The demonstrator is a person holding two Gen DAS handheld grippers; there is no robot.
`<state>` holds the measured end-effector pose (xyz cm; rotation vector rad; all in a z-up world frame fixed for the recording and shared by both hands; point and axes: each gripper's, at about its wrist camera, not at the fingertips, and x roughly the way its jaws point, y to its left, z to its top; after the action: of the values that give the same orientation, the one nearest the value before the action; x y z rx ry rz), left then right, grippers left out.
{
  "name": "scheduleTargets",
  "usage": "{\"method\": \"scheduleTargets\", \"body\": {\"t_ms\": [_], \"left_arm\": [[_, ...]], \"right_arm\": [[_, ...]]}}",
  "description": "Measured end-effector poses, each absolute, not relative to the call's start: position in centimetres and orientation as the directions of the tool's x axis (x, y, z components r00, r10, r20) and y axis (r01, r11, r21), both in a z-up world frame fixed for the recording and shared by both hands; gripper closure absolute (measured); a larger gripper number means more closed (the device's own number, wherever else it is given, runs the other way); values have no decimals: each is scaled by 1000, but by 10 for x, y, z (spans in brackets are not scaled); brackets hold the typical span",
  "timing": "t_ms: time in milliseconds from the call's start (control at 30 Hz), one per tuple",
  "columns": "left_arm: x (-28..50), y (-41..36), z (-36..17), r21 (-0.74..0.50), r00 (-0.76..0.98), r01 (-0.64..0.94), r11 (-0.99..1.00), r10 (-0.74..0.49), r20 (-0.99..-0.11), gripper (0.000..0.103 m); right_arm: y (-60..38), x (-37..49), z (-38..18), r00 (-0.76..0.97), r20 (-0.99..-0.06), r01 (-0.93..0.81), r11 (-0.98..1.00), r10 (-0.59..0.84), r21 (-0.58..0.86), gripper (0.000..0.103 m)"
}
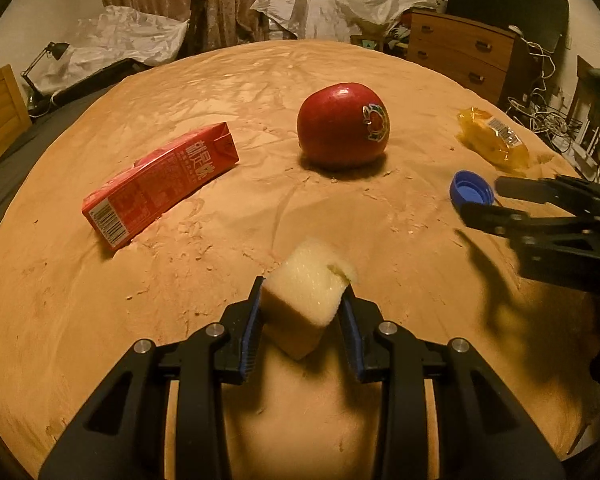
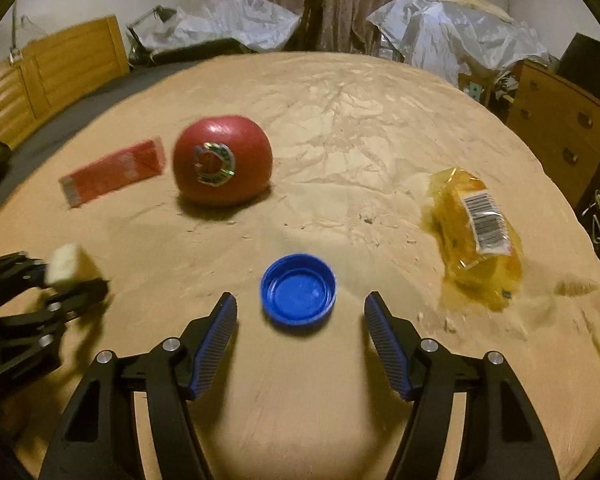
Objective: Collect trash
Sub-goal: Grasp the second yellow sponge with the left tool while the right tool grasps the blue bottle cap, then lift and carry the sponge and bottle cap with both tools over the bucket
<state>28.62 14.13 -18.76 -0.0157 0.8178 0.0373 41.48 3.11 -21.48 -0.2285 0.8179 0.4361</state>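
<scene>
My left gripper (image 1: pixel 304 286) is shut on a pale yellow foam block (image 1: pixel 300 308), held just above the tan table cover (image 1: pixel 148 288); the right wrist view shows this gripper (image 2: pixel 70 276) at the far left with the block (image 2: pixel 68 264). My right gripper (image 2: pixel 300 298) hangs open over a blue bottle cap (image 2: pixel 298 290) that lies open side up between its fingertips, untouched. The left wrist view shows that gripper (image 1: pixel 482 197) just right of the cap (image 1: pixel 470 188). A red drink carton (image 1: pixel 160 184) lies flat at the left. A crumpled yellow wrapper (image 2: pixel 476 236) lies at the right.
A red apple (image 1: pixel 342 126) with a sticker stands mid-table behind the cap. A wooden dresser (image 1: pixel 460 48) and cables sit past the table's right edge. Plastic-covered furniture (image 2: pixel 440 28) and curtains stand behind. A wooden bed frame (image 2: pixel 60 68) is at the left.
</scene>
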Motion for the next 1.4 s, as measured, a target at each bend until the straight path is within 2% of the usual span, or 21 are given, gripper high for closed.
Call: {"method": "scheduleTargets", "body": {"t_ms": [200, 267, 333, 367, 833, 1400], "left_arm": [[288, 137, -190, 14, 681, -54, 998, 47, -730, 70], [290, 136, -190, 18, 679, -57, 998, 52, -733, 70], [290, 137, -191, 17, 678, -60, 998, 54, -733, 70], [290, 137, -191, 18, 678, -61, 998, 55, -733, 70], [277, 133, -182, 27, 695, -87, 996, 80, -714, 70], [171, 93, -85, 5, 842, -119, 993, 103, -530, 70]], "right_arm": [[44, 428, -227, 605, -758, -444, 893, 244, -67, 37], [45, 429, -228, 606, -756, -448, 891, 246, -70, 45], [46, 428, -229, 613, -751, -450, 890, 247, -75, 60], [46, 427, -228, 616, -749, -449, 890, 245, -78, 62], [18, 374, -206, 643, -701, -430, 903, 309, 4, 62], [-19, 209, -98, 815, -451, -406, 914, 364, 3, 62]]}}
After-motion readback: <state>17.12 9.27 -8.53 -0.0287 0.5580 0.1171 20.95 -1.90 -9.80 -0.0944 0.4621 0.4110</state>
